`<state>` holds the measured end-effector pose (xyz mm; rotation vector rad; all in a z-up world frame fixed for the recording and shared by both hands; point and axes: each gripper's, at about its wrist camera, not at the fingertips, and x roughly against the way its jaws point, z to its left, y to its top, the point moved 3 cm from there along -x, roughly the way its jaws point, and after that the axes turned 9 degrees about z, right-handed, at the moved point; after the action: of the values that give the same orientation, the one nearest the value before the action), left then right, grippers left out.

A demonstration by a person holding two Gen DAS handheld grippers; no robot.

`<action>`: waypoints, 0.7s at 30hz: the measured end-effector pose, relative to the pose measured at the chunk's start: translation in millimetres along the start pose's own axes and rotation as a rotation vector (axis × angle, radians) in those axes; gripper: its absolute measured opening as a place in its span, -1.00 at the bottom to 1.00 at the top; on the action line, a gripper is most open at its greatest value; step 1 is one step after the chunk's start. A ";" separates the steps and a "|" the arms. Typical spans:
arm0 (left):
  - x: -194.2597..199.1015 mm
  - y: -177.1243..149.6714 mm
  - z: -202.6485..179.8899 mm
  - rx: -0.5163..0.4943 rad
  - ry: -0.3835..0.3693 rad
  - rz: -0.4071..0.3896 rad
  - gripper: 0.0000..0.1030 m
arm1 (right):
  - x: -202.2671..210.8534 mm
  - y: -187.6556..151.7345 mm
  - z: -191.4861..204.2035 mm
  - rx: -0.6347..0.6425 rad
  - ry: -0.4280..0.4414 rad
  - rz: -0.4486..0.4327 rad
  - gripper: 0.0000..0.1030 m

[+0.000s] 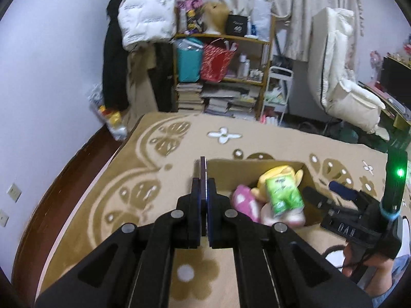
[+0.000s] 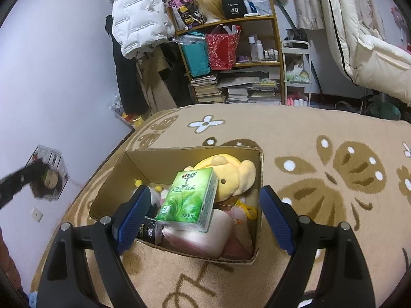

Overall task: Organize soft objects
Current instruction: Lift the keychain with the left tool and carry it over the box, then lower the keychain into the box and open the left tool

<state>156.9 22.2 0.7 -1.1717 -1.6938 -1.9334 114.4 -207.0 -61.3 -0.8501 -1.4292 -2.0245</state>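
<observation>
Right wrist view shows the cardboard box (image 2: 179, 159) on the patterned blanket (image 2: 321, 133) already full: a yellow plush toy (image 2: 231, 172), a green tissue pack (image 2: 190, 197) lying on top, and pink soft things (image 2: 200, 238) beneath. Nothing soft lies loose on the blanket in view, so sorting looks nearly done. The right tongs (image 2: 205, 218) stand wide open and empty over the box; the left tongs (image 1: 204, 179) are pressed shut, holding nothing.

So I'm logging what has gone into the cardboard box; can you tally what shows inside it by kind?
Plush toys: 2, a yellow plush bear and a pink spotted plush
Green tissue packs: 1
Pink soft packs: 1
Black packets: 1
Total: 5 visible in the cardboard box; small items underneath are too hidden to count.
</observation>
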 end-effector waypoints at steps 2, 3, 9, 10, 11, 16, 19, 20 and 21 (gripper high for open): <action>-8.0 4.8 -9.7 -0.028 -0.011 -0.013 -0.94 | -1.0 -0.5 3.3 0.008 -0.002 0.001 0.76; -10.4 4.7 -13.2 -0.040 -0.013 -0.011 -0.94 | -0.9 -0.7 2.9 0.012 -0.004 0.003 0.76; -54.0 -4.0 -39.4 -0.117 0.024 0.070 -0.94 | -2.4 -1.3 6.8 0.029 -0.011 0.010 0.76; -60.4 -6.9 -43.0 -0.137 0.046 0.080 -0.94 | -2.4 -1.5 8.6 0.030 -0.013 0.009 0.76; -66.7 -9.6 -45.8 -0.150 0.068 0.089 -0.94 | -1.5 -1.3 8.5 0.034 -0.015 0.007 0.76; -79.1 -16.8 -46.4 -0.129 0.102 0.105 -0.87 | 2.9 -3.8 12.5 0.053 -0.019 0.000 0.76; -76.8 -17.6 -44.9 -0.111 0.112 0.096 -0.78 | 7.6 -6.5 10.5 0.063 -0.049 0.003 0.76; -76.0 -17.8 -42.9 -0.108 0.115 0.103 -0.68 | 10.6 -6.8 8.4 0.059 -0.054 -0.003 0.76; -75.3 -17.7 -42.0 -0.105 0.118 0.110 -0.66 | 13.8 -7.6 7.6 0.054 -0.053 -0.008 0.76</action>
<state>175.4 -32.9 -65.4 -1.1377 -1.4539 -2.0028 101.3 -198.2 -54.0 -0.8827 -1.5123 -1.9732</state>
